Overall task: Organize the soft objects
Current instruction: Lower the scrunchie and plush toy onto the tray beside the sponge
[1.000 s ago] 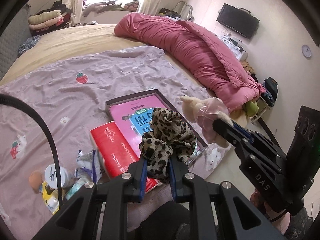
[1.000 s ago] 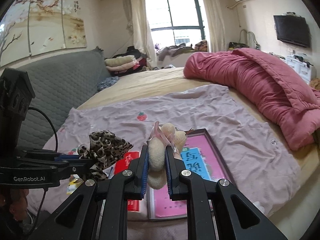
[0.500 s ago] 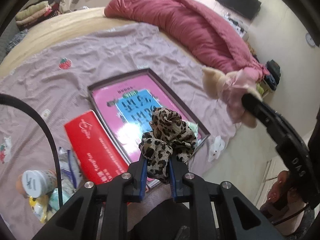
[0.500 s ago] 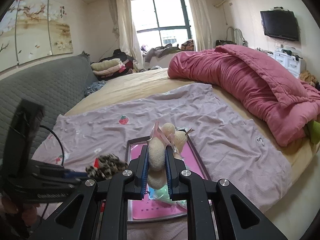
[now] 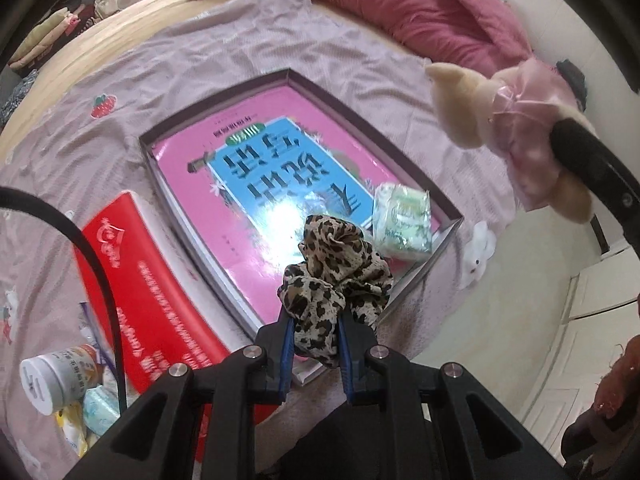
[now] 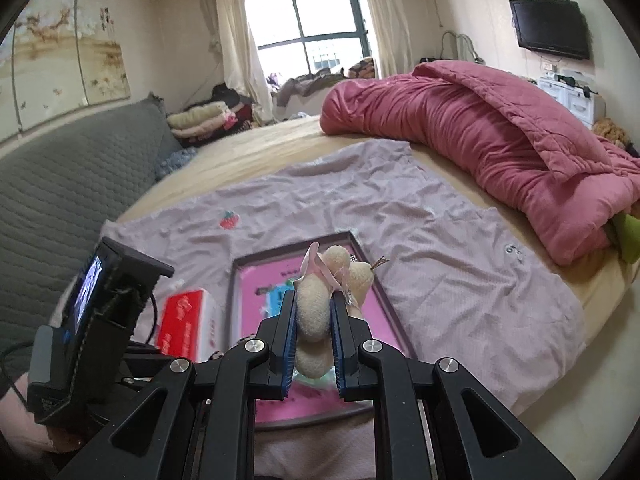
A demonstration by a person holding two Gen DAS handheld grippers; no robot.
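My left gripper [image 5: 314, 330] is shut on a leopard-print scrunchie [image 5: 334, 276] and holds it above the near corner of a shallow dark box [image 5: 444, 200] with a pink book [image 5: 256, 176] inside. A green tissue pack [image 5: 402, 216] lies in that box. My right gripper [image 6: 314, 320] is shut on a cream plush toy [image 6: 316, 308] in a pink dress, held above the same box [image 6: 236, 292]. The toy [image 5: 504, 108] also shows at the right of the left wrist view.
A red book [image 5: 144, 276] lies left of the box on a lilac sheet [image 5: 240, 40]. A small white bottle [image 5: 52, 372] and wrappers lie at the near left. A pink duvet [image 6: 480, 140] is heaped at the far right. A grey headboard [image 6: 60, 184] is left.
Both grippers have moved forward and lower over the box, still holding the scrunchie and the plush toy. The tissue pack in the box has come into view.
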